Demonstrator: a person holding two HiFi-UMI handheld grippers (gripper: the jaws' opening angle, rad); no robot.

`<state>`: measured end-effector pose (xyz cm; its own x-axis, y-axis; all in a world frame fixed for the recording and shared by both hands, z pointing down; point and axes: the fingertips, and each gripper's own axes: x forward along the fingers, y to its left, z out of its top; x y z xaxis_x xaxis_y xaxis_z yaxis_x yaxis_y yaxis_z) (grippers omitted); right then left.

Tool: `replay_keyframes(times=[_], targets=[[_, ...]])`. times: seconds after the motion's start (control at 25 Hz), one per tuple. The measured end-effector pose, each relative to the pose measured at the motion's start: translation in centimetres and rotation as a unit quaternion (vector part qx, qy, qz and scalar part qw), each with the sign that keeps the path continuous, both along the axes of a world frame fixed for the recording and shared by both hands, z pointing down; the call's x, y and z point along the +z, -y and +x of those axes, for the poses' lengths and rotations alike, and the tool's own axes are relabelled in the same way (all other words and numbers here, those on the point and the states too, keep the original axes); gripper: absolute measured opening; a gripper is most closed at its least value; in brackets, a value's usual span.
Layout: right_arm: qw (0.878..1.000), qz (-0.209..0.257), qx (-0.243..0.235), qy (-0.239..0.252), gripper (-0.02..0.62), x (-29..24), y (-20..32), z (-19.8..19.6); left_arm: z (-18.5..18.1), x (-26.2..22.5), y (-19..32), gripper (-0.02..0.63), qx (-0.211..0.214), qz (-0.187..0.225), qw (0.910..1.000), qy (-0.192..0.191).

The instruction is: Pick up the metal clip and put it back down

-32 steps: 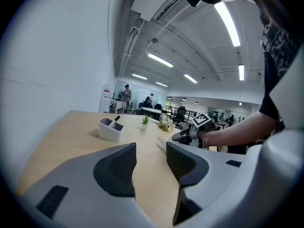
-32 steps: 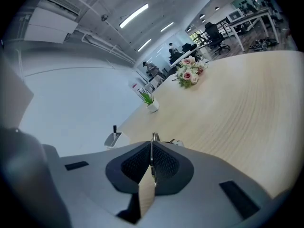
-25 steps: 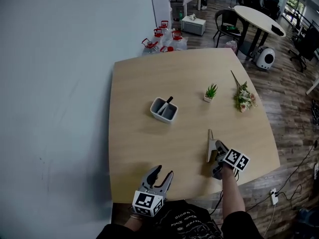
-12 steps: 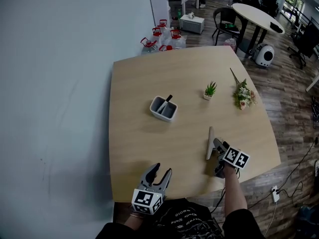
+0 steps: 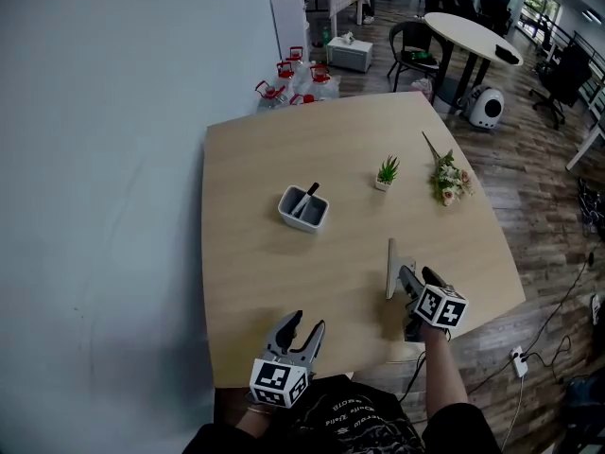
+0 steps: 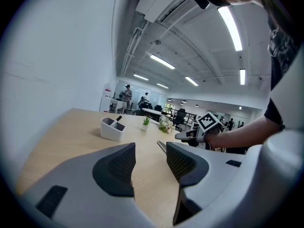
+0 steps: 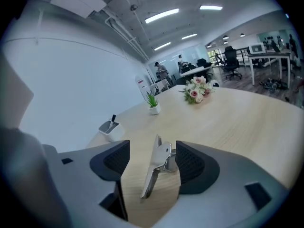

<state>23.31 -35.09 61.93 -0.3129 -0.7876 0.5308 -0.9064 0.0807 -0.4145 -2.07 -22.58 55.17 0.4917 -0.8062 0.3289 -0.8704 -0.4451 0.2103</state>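
right tongs (image 7: 151, 152) have just been opening, metal clip (image 7: 158, 164) between them; left tongs (image 6: 150, 156) gape empty.

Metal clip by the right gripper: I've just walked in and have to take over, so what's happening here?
A person at a wooden table holds a gripper in each hand. The right gripper has just been opening its jaws, and the metal clip sits between them on the table, not clamped, so it looks set down. The left gripper is open and empty near the table's front edge. A grey pen holder, a small plant and flowers lie farther back.
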Motion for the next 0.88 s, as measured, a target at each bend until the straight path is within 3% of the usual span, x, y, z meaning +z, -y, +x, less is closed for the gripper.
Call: replay_keyframes(times=[0.4, 0.88], targets=[[0.992, 0.105, -0.028, -0.069, 0.308, -7.7, -6.1, -3.0, 0.5, -1.3, -1.9, 0.202, 0.038, 0.035, 0.9987, -0.001], [0.974, 0.152, -0.038, -0.164, 0.308, -9.3, -16.3, -5.7, 0.3, -0.7, -5.4, 0.202, 0.068, 0.044, 0.9967, 0.0]])
